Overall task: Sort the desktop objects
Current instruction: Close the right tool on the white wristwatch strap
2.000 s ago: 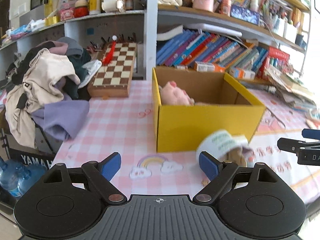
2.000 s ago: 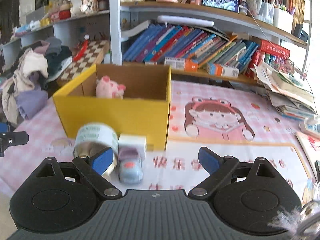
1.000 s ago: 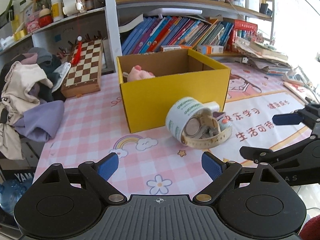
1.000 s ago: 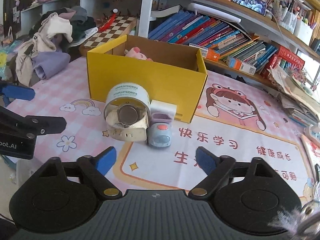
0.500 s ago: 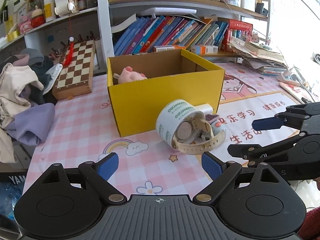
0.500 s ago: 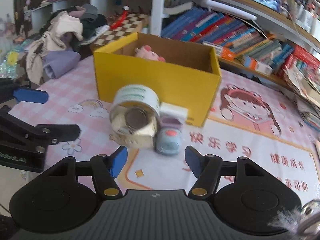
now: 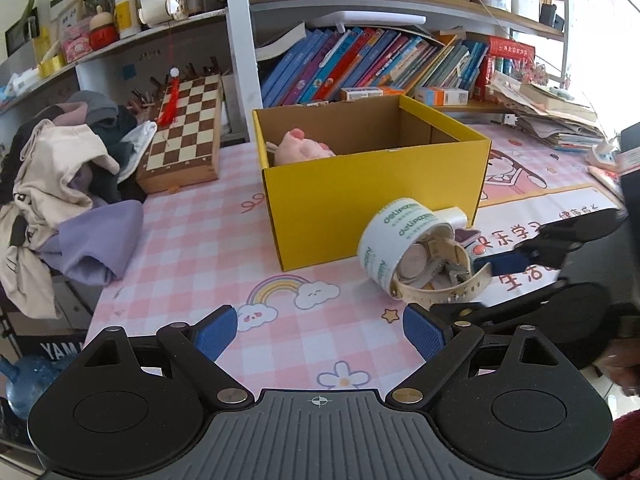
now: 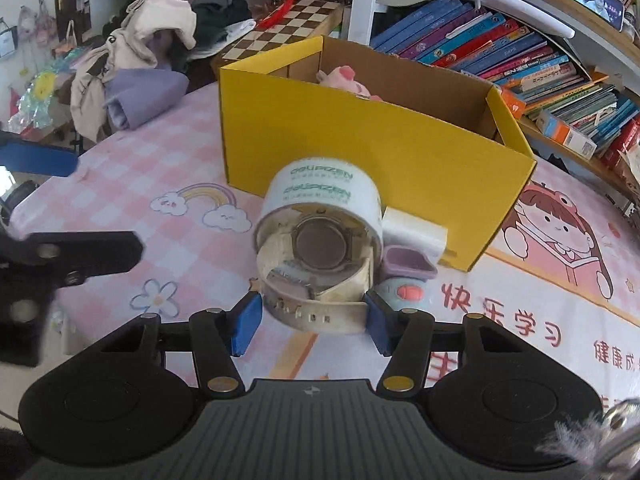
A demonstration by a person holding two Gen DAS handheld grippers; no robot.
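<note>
A cream-strapped watch [image 8: 320, 312] leans out of a white tape roll [image 8: 320, 188] lying on its side in front of the yellow box [image 8: 360, 140]. My right gripper [image 8: 312, 322] is closing, and its blue pads touch the watch strap on both sides. A white block [image 8: 416, 232] and a small blue-grey toy car [image 8: 404, 292] sit just right of the roll. A pink plush [image 7: 300, 148] lies inside the box. My left gripper [image 7: 320, 336] stands open over the pink checked cloth, nothing between its fingers. It is left of the roll [image 7: 400, 228].
A chessboard [image 7: 184, 132] and a heap of clothes [image 7: 64, 184] lie at the back left. Shelves of books [image 7: 380, 64] run behind the box. Paper stacks [image 7: 552, 120] sit at the far right. A cartoon mat [image 8: 560, 240] covers the table's right side.
The right gripper moved forward and down to the watch, and its jaws narrowed around the strap. The left gripper has barely shifted and stays open.
</note>
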